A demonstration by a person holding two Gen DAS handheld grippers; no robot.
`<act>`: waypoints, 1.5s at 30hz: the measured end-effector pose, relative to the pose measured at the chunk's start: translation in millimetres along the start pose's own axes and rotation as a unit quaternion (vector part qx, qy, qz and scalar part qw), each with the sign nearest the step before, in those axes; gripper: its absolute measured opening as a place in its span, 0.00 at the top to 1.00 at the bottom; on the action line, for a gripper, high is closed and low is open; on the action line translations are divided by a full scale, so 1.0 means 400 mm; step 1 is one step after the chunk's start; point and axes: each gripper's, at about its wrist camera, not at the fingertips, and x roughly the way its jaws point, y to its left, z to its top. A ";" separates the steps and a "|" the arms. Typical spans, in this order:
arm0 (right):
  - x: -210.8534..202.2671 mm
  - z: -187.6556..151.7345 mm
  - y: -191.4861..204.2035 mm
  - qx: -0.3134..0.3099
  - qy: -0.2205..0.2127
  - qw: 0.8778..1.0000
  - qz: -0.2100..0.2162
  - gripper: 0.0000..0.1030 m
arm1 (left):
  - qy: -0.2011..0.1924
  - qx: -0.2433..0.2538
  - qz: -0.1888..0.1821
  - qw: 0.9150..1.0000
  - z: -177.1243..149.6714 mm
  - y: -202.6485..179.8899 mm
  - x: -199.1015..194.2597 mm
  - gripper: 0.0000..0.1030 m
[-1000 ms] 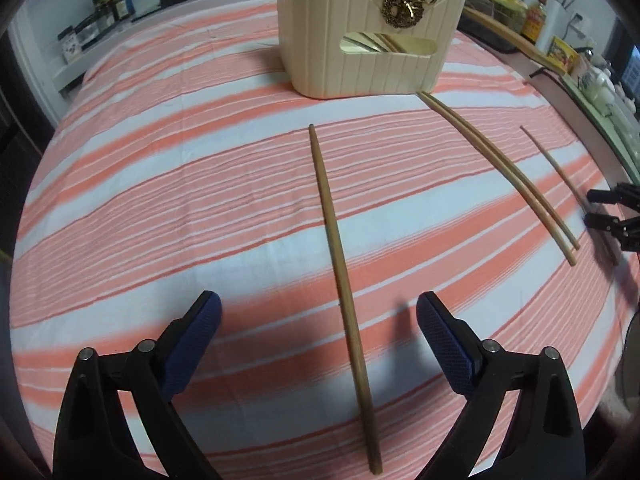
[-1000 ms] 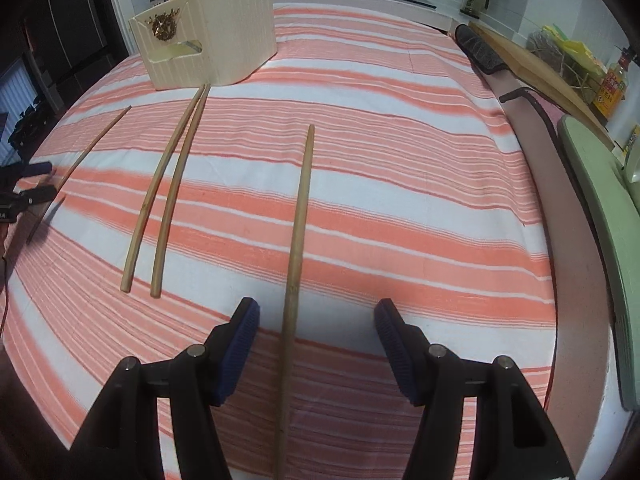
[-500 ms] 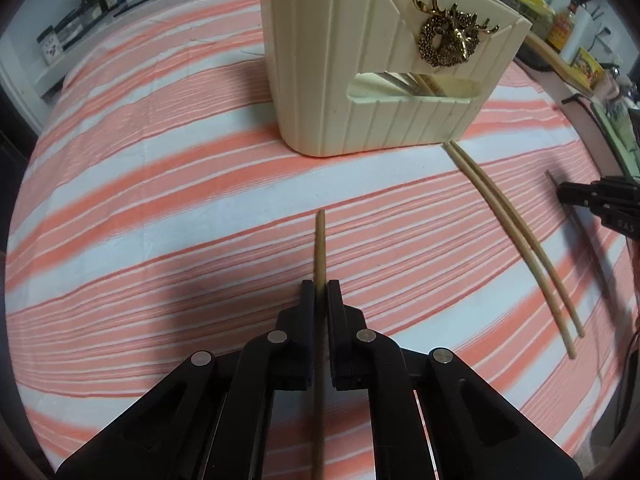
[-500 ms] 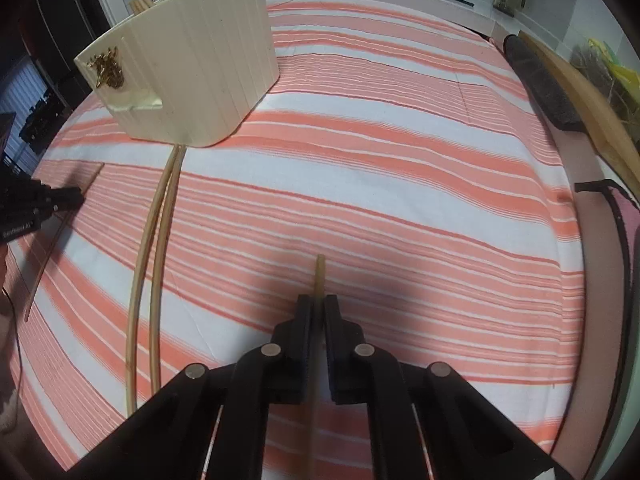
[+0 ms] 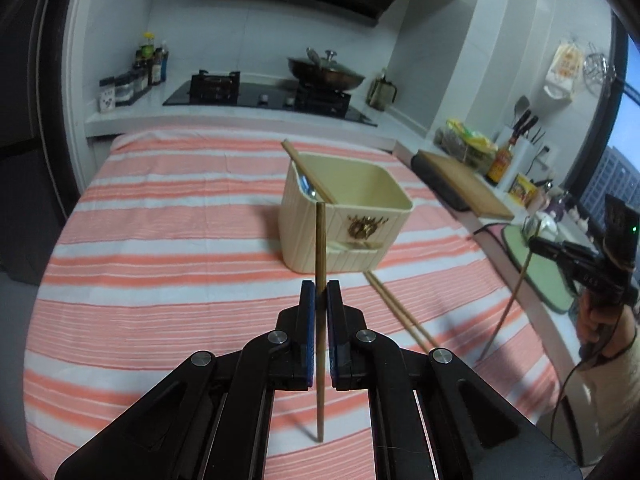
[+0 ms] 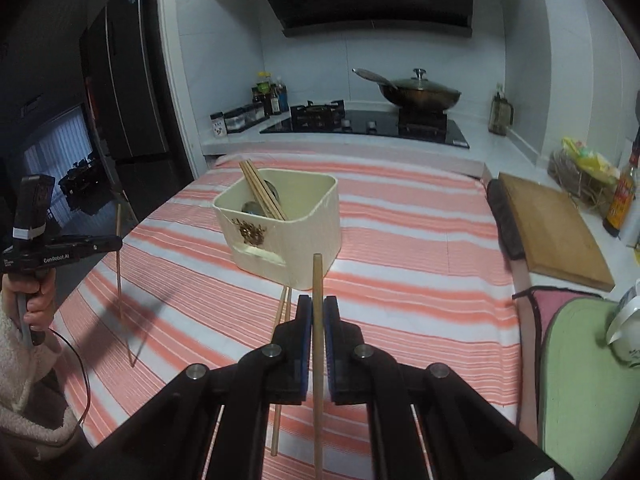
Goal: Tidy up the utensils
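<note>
Both grippers, left [image 5: 319,300] and right [image 6: 314,316], each clamp one chopstick [image 5: 320,248] [image 6: 317,280] aloft, some already in the cream holder [image 5: 312,216], a pair [image 5: 394,308] still on the cloth.

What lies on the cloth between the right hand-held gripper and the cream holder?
In the right wrist view, two loose wooden chopsticks, beside the held chopstick.

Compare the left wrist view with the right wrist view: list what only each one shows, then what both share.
Only the left wrist view: the left gripper shut on a dark chopstick seen close up, and a knife block at the far right.

Only the right wrist view: the right gripper shut on a pale chopstick seen close up, a black fridge and a white teapot.

Both: the cream holder with chopsticks inside, the loose pair on the striped cloth, the wok and the cutting board.
</note>
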 end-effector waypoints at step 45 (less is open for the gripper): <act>0.218 0.039 -0.043 0.032 -0.011 0.999 -0.028 0.46 | 0.134 0.024 0.104 0.985 -0.148 0.006 0.316 0.25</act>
